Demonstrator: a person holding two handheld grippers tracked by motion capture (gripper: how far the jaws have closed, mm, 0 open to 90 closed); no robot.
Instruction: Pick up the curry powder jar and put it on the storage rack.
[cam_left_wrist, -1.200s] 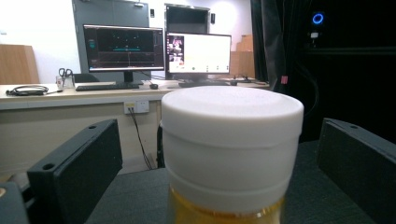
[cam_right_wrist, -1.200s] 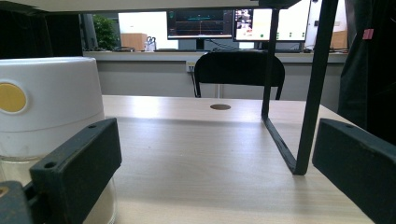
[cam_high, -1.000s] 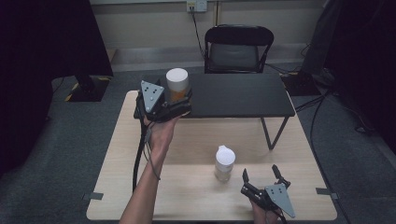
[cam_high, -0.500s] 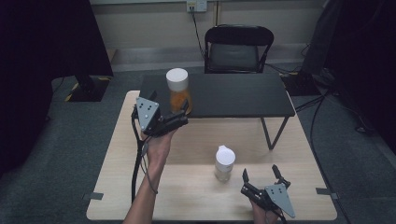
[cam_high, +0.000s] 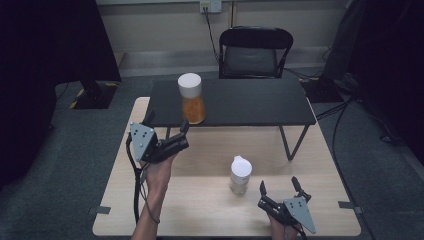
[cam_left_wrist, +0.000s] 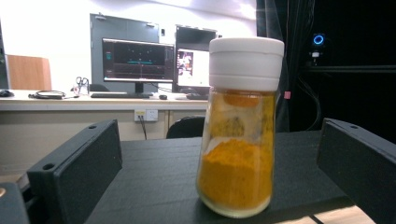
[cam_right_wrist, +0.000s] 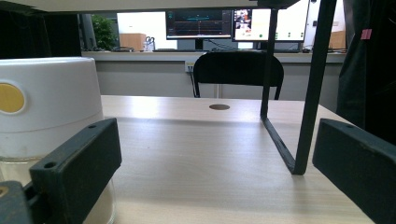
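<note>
High view: the left gripper (cam_high: 167, 124), fingers apart, sits just before a clear white-lidded jar of orange powder (cam_high: 192, 98) at the near edge of the black raised shelf (cam_high: 250, 102). A nudge could tip the jar off. The right gripper (cam_high: 280, 187) rests, fingers apart.

Left gripper (cam_high: 166, 125) has backed off the orange-powder jar (cam_high: 192, 99) — a second ago its jaws were around the jar at the near left edge of the black shelf (cam_high: 260, 102), now they're spread (nothing between them) and pulled back toward the person, over the wooden table (cam_high: 310, 165).
</note>
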